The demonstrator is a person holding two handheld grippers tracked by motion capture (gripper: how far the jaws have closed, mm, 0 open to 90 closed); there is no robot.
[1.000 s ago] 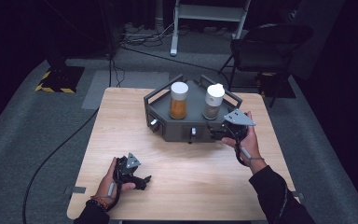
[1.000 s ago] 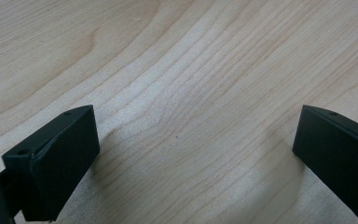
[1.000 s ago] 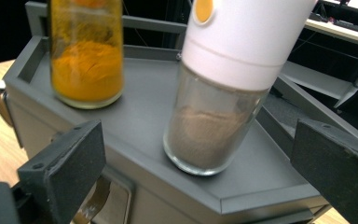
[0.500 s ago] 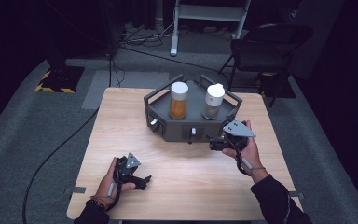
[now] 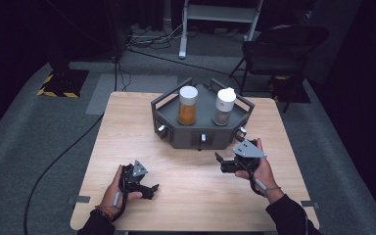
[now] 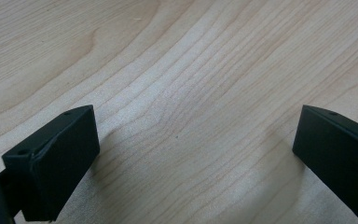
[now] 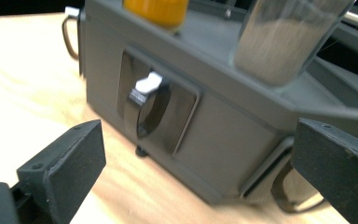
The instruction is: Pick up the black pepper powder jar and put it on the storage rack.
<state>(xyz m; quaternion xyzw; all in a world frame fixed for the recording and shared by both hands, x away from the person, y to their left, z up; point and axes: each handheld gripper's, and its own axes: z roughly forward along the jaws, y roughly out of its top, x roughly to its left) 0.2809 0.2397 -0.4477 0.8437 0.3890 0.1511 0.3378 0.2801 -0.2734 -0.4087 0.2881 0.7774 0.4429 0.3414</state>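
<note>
Jaws spread wide on both tools: we rest our left gripper (image 5: pixel 144 188) on the table (image 5: pixel 127 127), well short of the grey rack (image 5: pixel 225 138), and aim our right gripper (image 5: pixel 223 164) near its front lever (image 7: pixel 148 84). Approaching crooked, we might nudge the rack and topple the orange jar (image 5: pixel 187 105) or grey jar (image 5: pixel 223 106) beyond.

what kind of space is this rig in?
Probably a lab or studio for recording: a lone wooden table on grey carpet, dark surroundings, loose floor cables, and hazard-striped tape near a stand base.
</note>
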